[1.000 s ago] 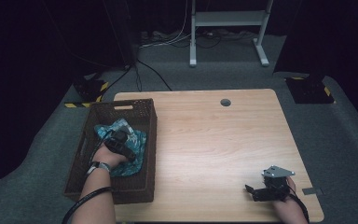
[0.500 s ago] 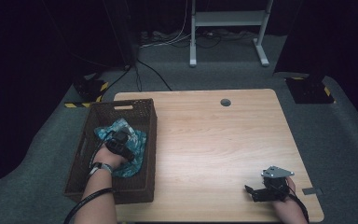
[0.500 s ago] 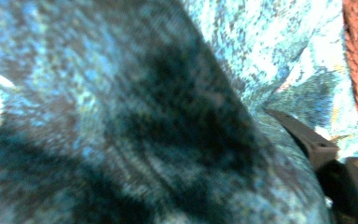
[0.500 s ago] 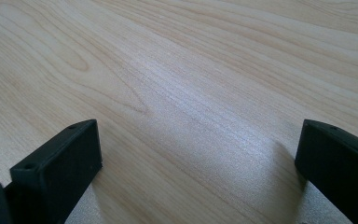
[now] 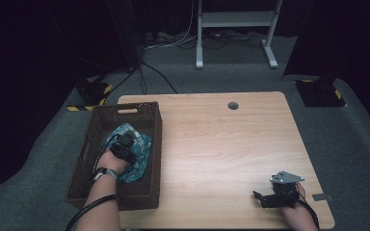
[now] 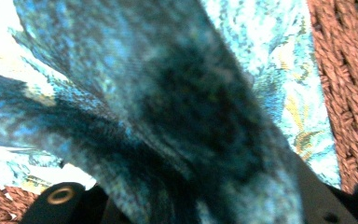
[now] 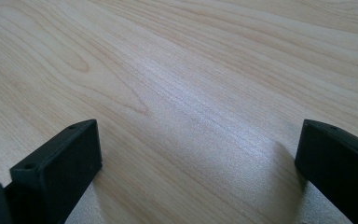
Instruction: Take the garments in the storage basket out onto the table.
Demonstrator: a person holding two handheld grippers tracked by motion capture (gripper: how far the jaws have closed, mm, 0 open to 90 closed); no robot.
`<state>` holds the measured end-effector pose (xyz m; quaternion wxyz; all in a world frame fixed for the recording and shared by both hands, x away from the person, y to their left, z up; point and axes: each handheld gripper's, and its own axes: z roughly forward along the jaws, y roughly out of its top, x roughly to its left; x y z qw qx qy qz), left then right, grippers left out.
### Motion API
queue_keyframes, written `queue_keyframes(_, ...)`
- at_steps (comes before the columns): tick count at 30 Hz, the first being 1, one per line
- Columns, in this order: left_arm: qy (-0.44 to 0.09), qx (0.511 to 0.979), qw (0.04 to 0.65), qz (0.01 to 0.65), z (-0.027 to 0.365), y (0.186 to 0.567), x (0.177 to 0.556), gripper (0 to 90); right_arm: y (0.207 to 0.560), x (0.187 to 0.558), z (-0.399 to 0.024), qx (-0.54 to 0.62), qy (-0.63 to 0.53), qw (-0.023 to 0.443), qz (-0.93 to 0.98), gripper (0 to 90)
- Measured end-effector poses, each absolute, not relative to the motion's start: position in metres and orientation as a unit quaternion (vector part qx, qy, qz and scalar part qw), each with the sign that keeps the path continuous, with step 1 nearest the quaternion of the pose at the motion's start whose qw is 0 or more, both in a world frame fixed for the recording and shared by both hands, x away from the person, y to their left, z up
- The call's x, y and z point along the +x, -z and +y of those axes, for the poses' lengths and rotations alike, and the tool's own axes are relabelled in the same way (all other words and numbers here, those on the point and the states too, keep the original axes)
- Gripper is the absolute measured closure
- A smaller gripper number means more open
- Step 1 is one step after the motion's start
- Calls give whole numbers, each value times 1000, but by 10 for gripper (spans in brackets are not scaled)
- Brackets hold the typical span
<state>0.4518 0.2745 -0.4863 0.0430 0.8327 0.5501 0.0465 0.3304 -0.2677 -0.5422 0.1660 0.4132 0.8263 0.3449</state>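
Note:
A teal patterned cloth (image 5: 142,150) lies crumpled in a dark woven basket (image 5: 125,109) at the table's left. My left gripper (image 5: 124,144) points down into it. Its jaws have just been closing, and a thick fold of the cloth (image 6: 191,93) is bunched up between them, hiding most of both jaws. Basket weave (image 6: 349,70) shows at the right of the left gripper view. My right gripper (image 5: 259,198) rests near the table's front right corner, pointing left. In the right gripper view, my right gripper (image 7: 196,140) is open, with bare wood between the jaws.
The light wooden table (image 5: 221,144) has a round cable hole (image 5: 232,105) near its far edge. A small grey tape piece (image 5: 319,196) lies by the right hand. Beyond the table stand a white metal frame (image 5: 231,19) and cables on grey carpet.
Both hands rest where they were a second ago. The high view is too small to show the left jaws moving on the cloth.

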Motion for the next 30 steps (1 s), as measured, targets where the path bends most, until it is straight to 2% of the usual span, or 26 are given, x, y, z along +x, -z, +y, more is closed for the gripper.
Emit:
queue_keyframes(8,-47,835,51,546,275,481,450,736,542,331,-268,413,-346,165,826,5)
queue_keyframes(30,-109,817,148,547,283,438,425,743,542,330,-268,412,-343,167,827,5)
